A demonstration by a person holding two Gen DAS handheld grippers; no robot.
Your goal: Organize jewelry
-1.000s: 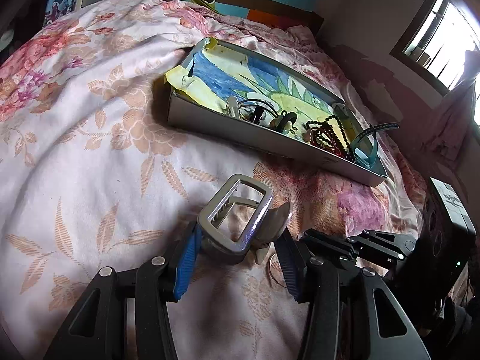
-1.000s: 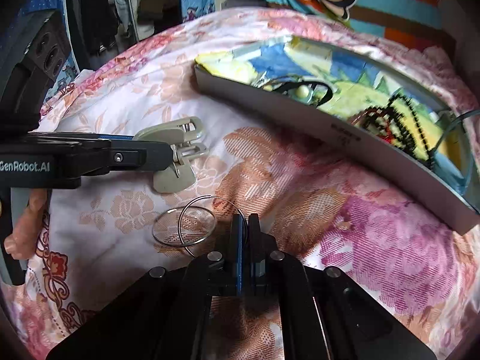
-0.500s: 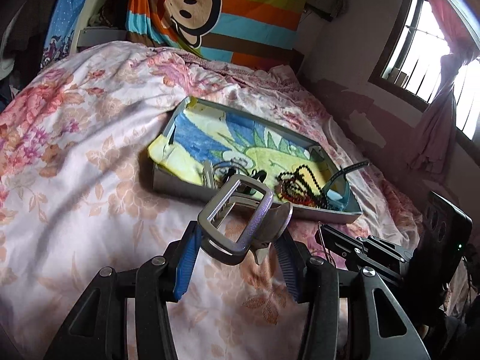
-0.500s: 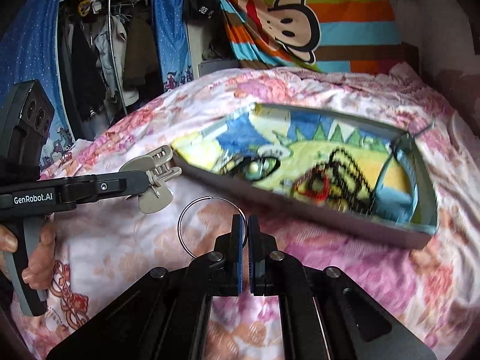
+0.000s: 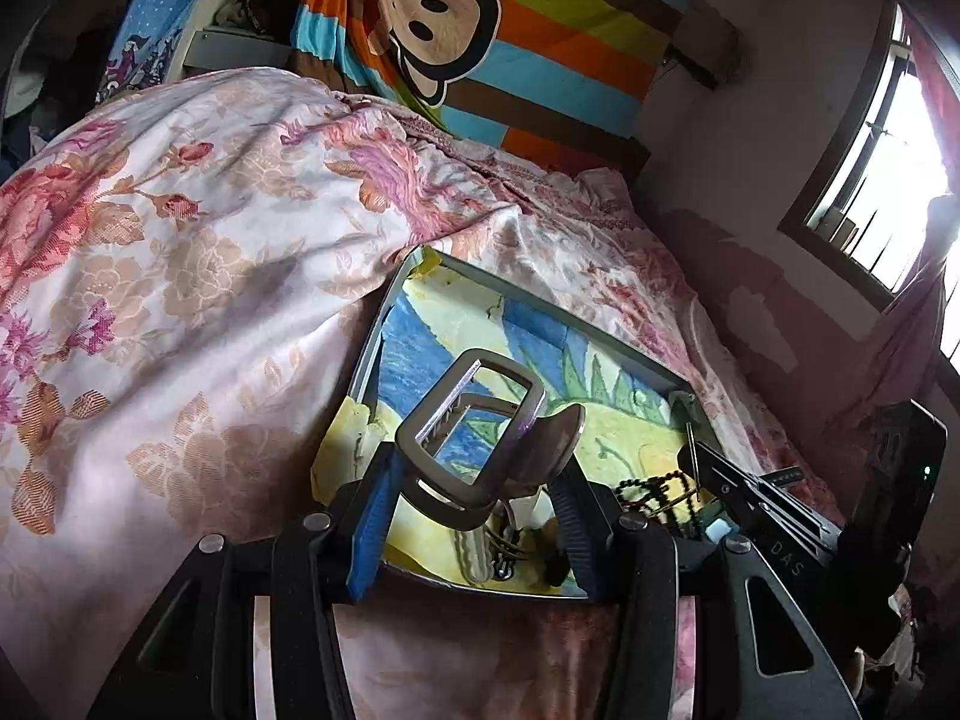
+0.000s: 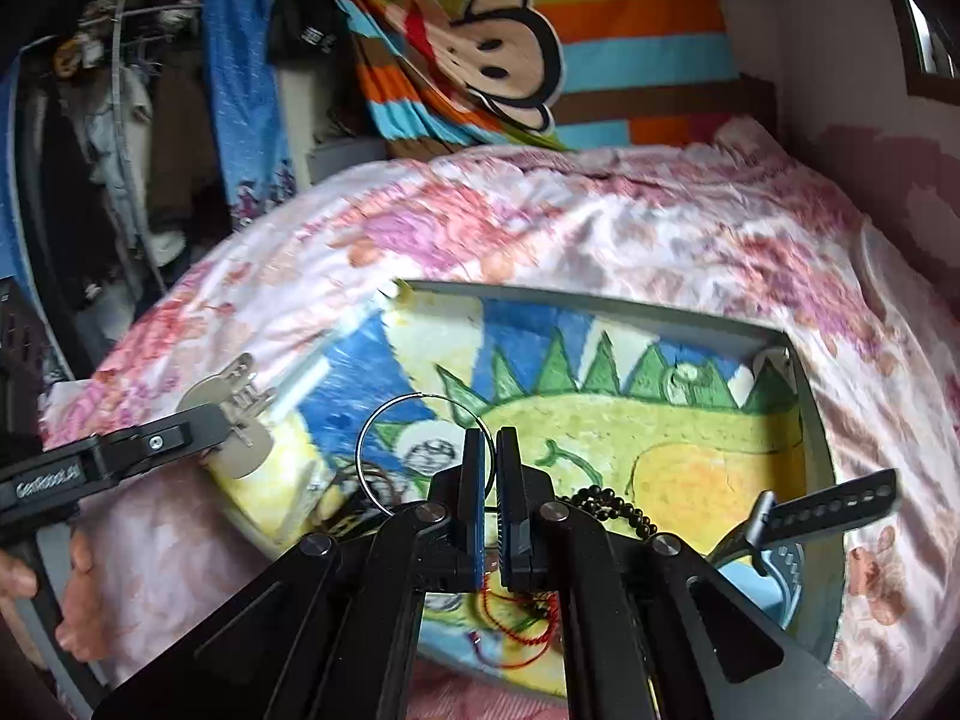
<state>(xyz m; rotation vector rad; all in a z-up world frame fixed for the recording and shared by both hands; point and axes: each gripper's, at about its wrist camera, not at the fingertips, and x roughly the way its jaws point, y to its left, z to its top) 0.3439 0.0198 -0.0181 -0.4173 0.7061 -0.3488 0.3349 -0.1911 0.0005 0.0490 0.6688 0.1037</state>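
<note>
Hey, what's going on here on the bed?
A person is tidying jewelry into a grey tray lined with a cartoon towel. The left gripper holds a silver hair clip over the tray, and the right gripper pinches a thin wire hoop above it. Black beads and a red string already lie inside.

- Left claw [image 5: 474, 501], with the grey hair clip [image 5: 480, 444] pinched between its pads, has left the flowered bedspread [image 5: 180, 300]; a second ago it sat low over the cloth, well short of the tray [image 5: 369, 354], now it hangs over the tray's near edge.
- Right claw [image 6: 491, 480] has lifted the thin wire hoop [image 6: 414, 450] off the bedspread and carried it over the tray's painted liner [image 6: 660, 450].
- The second hoop, earlier beside the first on the bed, no longer shows.
- Tray fills more of both views; more of the striped monkey blanket [image 5: 492, 30] shows.
</note>
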